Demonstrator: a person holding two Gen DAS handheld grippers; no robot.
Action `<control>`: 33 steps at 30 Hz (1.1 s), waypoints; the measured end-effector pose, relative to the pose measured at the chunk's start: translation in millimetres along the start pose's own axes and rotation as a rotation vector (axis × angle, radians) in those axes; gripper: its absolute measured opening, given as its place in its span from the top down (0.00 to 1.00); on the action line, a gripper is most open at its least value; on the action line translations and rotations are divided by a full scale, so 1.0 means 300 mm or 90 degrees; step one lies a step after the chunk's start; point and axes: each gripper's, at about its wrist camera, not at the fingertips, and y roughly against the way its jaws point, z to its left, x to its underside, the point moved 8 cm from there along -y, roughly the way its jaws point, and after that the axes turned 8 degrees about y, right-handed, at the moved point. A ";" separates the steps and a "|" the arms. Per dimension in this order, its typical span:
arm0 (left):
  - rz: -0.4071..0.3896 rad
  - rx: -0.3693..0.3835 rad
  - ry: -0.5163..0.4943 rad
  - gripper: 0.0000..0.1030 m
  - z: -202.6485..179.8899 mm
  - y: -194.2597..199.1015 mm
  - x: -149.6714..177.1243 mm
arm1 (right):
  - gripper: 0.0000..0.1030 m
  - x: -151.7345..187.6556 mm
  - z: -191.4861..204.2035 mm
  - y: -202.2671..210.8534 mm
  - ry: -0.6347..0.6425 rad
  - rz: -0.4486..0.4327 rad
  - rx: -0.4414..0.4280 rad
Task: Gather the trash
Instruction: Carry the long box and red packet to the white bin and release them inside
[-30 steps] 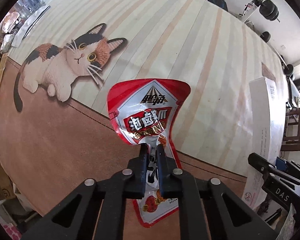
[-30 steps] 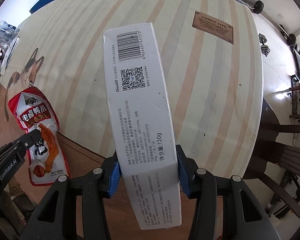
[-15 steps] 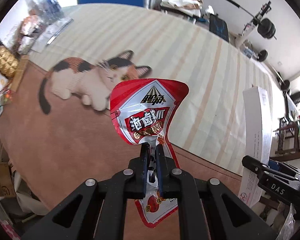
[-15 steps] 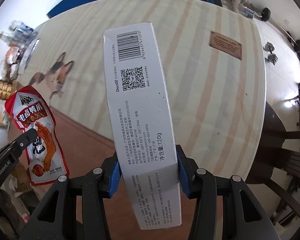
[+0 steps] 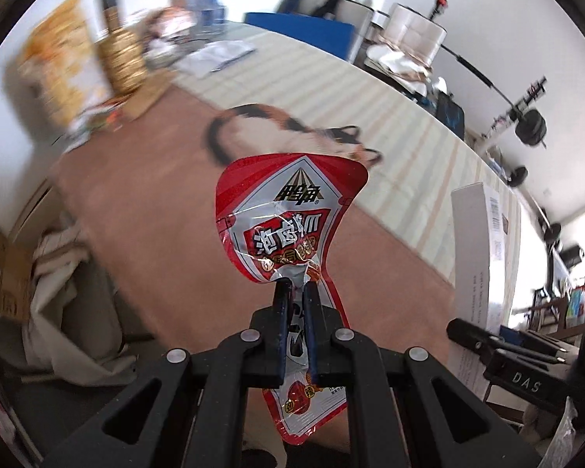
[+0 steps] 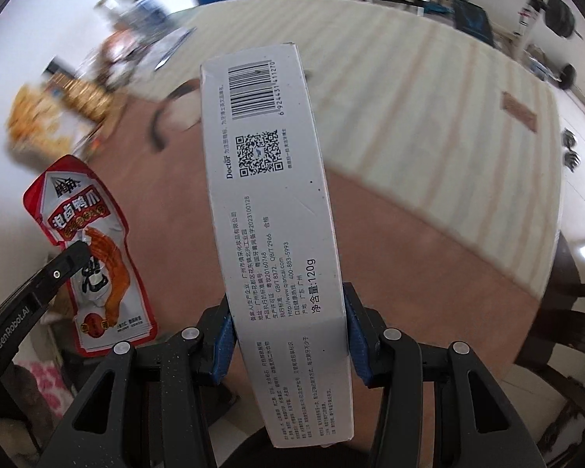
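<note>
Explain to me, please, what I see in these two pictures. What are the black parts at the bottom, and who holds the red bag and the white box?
There is no robot here. A person carries two hand-held grippers, each with two fingers and a small wide-angle camera that looks forward along those fingers. Each picture comes from one such camera, so the black parts are the gripper itself.

In the left camera's picture, the left gripper is shut on a red and white snack pouch. In the right camera's picture, the right gripper is shut on a long white carton with a barcode and a QR code.

Both are held in the air above a striped mat printed with a cat. Blurred packages stand at its far edge.
</note>
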 end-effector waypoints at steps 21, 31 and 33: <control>0.210 -0.076 0.346 0.95 1.217 -0.647 0.867 | 0.51 0.895 0.690 -1.145 0.169 0.280 -0.027; 0.283 -0.085 0.422 0.88 1.432 -1.162 1.111 | 0.48 0.998 0.738 -1.794 0.206 0.363 -0.083; 0.282 -0.111 0.424 0.64 1.462 -1.162 1.136 | 0.15 1.002 0.738 -1.826 0.221 0.364 -0.088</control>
